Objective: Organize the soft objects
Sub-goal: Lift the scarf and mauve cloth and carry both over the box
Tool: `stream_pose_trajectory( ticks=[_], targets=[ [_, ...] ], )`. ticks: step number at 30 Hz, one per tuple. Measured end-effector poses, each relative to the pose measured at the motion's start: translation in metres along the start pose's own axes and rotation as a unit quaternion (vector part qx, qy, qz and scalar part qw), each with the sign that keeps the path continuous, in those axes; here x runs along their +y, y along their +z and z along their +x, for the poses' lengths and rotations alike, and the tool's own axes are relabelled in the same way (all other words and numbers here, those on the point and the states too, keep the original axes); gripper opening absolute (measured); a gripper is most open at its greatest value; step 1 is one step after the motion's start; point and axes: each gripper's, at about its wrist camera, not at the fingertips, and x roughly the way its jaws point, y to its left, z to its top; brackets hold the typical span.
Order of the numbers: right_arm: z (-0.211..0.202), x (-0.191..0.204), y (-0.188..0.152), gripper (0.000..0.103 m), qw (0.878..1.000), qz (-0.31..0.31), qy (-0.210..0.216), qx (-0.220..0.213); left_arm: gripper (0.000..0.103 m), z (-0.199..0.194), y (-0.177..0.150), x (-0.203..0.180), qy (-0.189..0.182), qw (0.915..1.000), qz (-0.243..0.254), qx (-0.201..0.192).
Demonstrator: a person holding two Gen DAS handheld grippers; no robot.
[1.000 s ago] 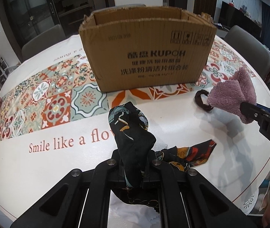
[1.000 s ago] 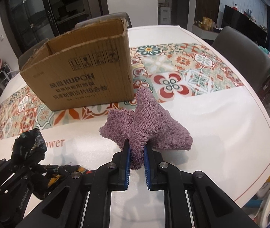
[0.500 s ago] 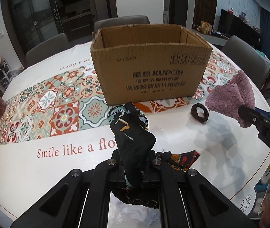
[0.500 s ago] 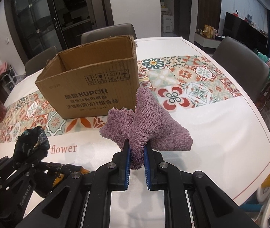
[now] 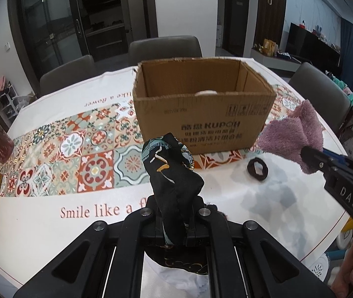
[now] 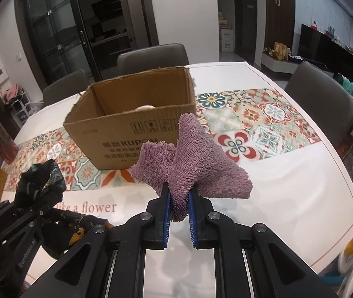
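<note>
**Two cloths clamped before the carton**

The left gripper (image 5: 175,226) is clamped on one slick, crumpled black printed scarf (image 5: 170,173); the right gripper (image 6: 178,209) pinches one shaggy mauve towel (image 6: 193,166). Both hang just before the open corrugated cardboard box (image 5: 201,119). One dark fabric hair ring (image 5: 257,169) lies on the glossy table (image 5: 263,206) near that box.

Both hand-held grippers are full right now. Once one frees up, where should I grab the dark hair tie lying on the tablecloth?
Take the hair tie from above, one finger inside the ring and one outside, pinching its band. It lies flat on the tablecloth, so a side approach would probably just push it along.
</note>
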Motion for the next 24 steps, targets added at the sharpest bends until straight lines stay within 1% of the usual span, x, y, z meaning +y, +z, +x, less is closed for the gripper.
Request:
stream_pose_trajectory(
  ticks=[7,13,24],
  targets=[
    [-0.007,0.011,0.015,0.014,1.0,-0.007,0.017,-0.016,0.009,-0.013,0.022,0.008,0.004,0.9998,-0.004,-0.021],
    [-0.013,0.016,0.035,0.014,0.999,-0.01,0.028,-0.031,0.009,-0.019,0.037,0.013,0.008,0.9994,-0.008,-0.032],
    [-0.017,0.021,0.066,0.014,0.998,-0.015,0.044,-0.044,0.009,-0.03,0.07,0.017,0.018,0.9983,-0.012,-0.053]
  ],
)
